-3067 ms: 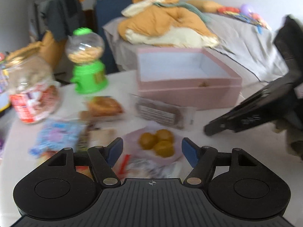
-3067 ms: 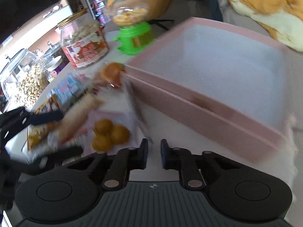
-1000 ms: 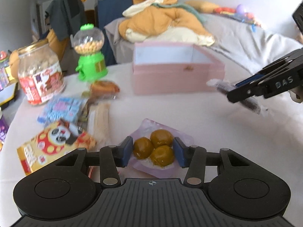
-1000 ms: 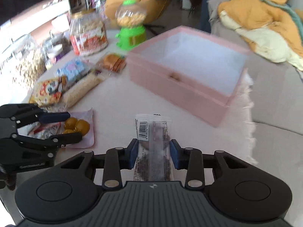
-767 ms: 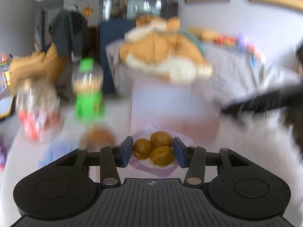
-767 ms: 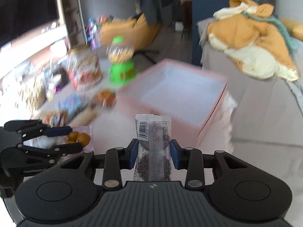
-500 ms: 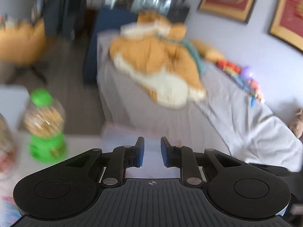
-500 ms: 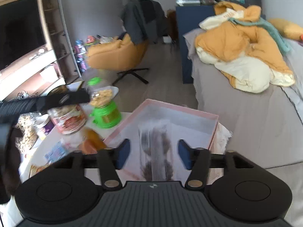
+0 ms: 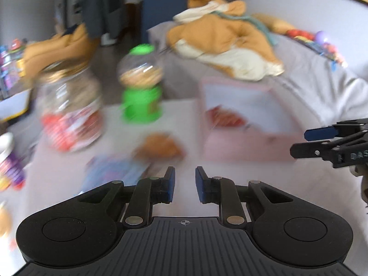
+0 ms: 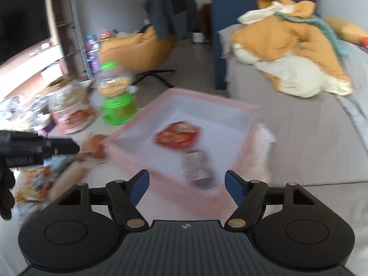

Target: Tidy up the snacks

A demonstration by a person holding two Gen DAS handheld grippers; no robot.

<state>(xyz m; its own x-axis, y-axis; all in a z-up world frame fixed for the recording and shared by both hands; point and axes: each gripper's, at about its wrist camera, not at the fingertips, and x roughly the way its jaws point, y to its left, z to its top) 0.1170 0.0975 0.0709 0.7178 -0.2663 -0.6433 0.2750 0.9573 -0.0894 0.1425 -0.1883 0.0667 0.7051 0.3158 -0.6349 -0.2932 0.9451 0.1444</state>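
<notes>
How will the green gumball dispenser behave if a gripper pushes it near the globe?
The green gumball dispenser probably tips rather than slides: its clear globe looks part-filled and sits high on a base of similar width. The rounded globe may be slippery for flat pads. It stands close to the big jar, so a topple could strike that.

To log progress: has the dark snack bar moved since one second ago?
Yes. The dark snack bar left the right gripper, whose jaws have just been opening, and lies inside the pink box.

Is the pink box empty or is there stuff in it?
Not empty. The right wrist view shows the open pink box holding a red snack packet and a dark wrapped bar near its front wall.
</notes>
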